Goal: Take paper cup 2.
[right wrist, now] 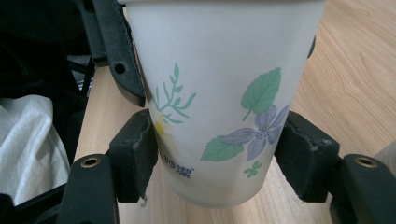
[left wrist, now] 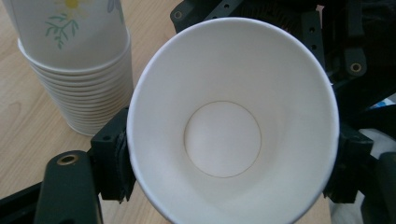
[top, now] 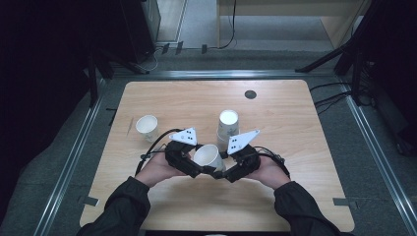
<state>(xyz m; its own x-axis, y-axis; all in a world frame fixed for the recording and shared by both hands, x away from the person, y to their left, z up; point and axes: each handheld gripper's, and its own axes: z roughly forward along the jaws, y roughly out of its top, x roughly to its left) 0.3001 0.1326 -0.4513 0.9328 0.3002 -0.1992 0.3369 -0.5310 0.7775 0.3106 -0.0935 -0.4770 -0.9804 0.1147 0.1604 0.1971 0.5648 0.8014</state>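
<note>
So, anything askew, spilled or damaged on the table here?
Nothing stands out. The held cup is tipped between both grippers, empty and undented. The cup stack stands upright, as does the lone cup at the left. No spill shows on the table.

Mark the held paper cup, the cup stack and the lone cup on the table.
held paper cup (left wrist: 222, 139): left gripper view, on its inner bottom disc.
cup stack (top: 228, 122): high view, on the top cup's white inside.
lone cup (top: 147, 126): high view, on its open mouth, left of the hands.
</note>
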